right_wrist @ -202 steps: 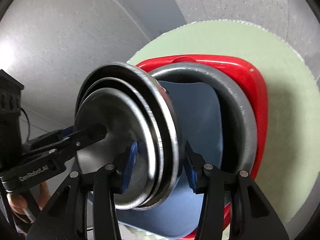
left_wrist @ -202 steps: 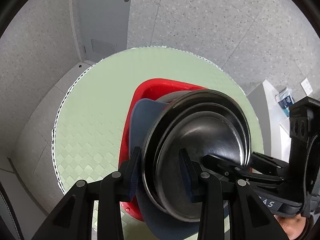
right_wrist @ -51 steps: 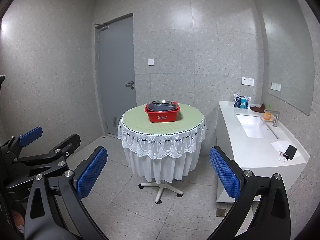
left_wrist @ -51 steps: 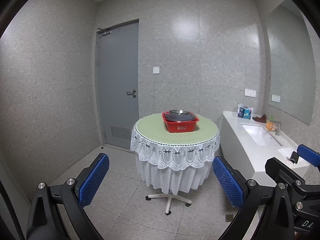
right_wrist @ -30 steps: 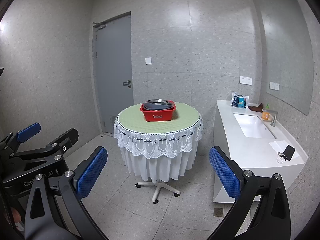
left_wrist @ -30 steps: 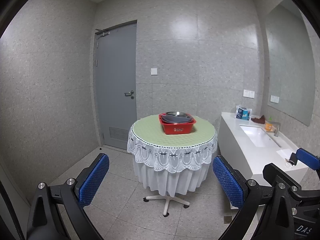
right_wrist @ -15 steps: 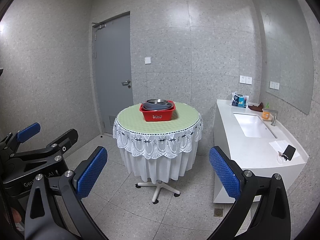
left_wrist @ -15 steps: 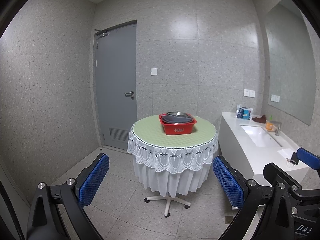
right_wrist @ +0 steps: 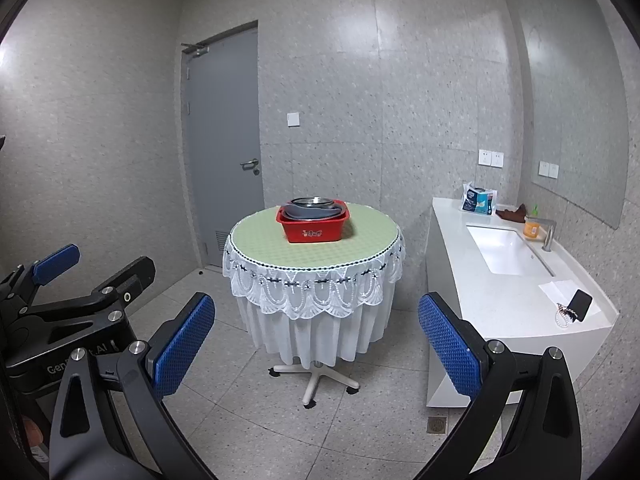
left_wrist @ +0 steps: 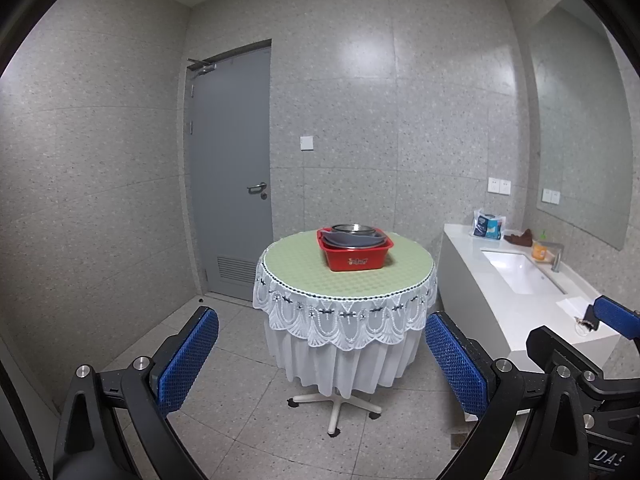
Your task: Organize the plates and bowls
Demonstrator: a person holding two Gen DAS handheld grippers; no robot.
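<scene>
A red plastic basin stands on the round green-topped table, far across the room. Stacked in it are a blue plate, a grey plate and steel bowls. My left gripper is wide open and empty, well back from the table. My right gripper is also wide open and empty, at a similar distance. The left gripper's body shows at the left of the right wrist view.
A grey door is behind the table on the left. A white counter with a sink runs along the right wall, holding a tissue pack, an orange cup and a phone. Tiled floor lies between me and the table.
6.7 s ago both grippers were shut on the steel bowls over the basin. Now both are open, empty and far back from the table. In the last second the views barely shift.
</scene>
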